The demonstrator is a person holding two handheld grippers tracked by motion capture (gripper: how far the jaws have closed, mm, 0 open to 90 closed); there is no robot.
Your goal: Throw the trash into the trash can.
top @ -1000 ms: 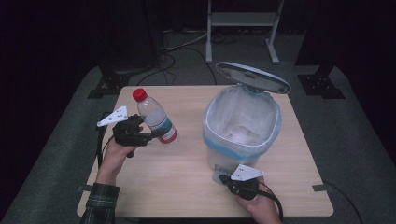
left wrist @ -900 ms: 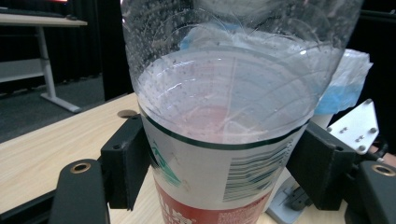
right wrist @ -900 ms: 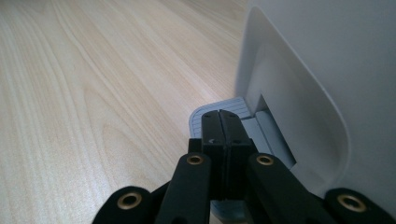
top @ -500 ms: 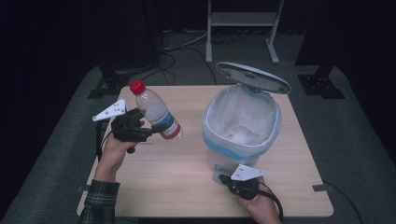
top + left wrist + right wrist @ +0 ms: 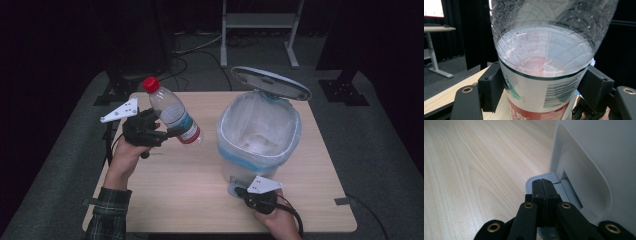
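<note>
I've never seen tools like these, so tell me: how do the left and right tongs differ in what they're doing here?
The left tongs are clamped on a clear bottle with a red cap, held tilted above the table; the right tongs hold nothing, shut tip to tip. The left are raised in the air; the right sit low on the bin's pedal, its lid open. Both are hand-held.

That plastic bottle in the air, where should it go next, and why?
Probably across toward the open bin. The left gripper is shut on the bottle, tilted and clear of the table. The right gripper, jaws shut, presses the pedal, and the lid stands up. So carrying the bottle over the opening seems the natural step.
</note>
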